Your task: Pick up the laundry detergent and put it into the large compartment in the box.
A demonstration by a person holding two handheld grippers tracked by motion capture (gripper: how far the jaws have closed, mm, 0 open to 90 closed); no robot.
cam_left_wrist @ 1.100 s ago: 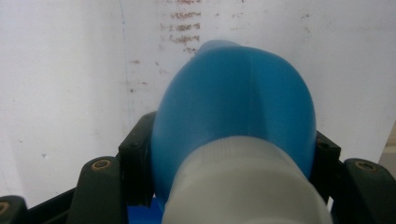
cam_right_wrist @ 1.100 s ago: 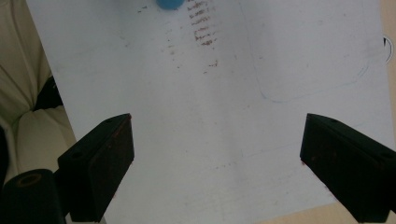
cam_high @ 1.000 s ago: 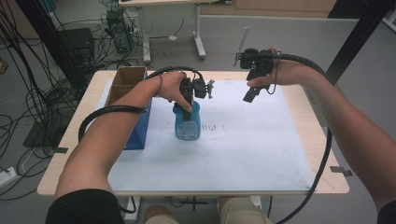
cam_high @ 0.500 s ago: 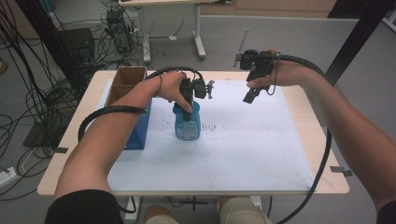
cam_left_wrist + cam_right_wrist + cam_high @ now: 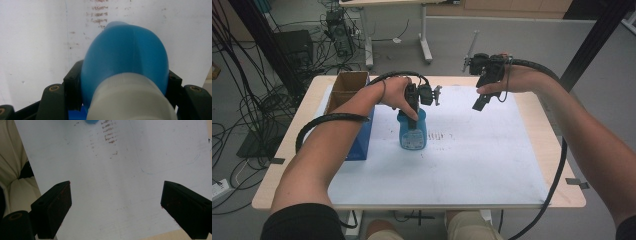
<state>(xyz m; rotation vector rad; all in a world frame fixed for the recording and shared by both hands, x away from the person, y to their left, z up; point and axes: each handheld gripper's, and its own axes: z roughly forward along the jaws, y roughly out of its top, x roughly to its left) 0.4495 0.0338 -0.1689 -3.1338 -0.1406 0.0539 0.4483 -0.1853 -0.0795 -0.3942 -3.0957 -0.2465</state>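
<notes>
At the bottom of the high view the person's knees show below the near edge of the bench [image 5: 562,197], and both forearms rise from the lower corners toward the middle of the frame. A white sheet [image 5: 472,165] covers most of the bench top, with a patch of brown smudges [image 5: 443,136] just right of centre. At centre left the blue bottle [image 5: 412,131] stands upright on the sheet, its label facing the near edge. The left gripper [image 5: 416,114] comes down on it from above; in the left gripper view the fingers [image 5: 73,85] press against both sides of the bottle's blue shoulder, beside its white cap [image 5: 130,100], so the bottle is held. Just left of the bottle, at the sheet's left edge, stands a blue box [image 5: 362,137], and beyond it, toward the upper left corner of the bench, an open cardboard box [image 5: 346,86]. At upper right the right gripper [image 5: 479,102] hangs in the air above the far part of the sheet, well apart from the bottle. In the right gripper view its fingers [image 5: 53,207] stand wide apart with nothing between them. Beyond the bench, the floor carries cables and a table leg.
</notes>
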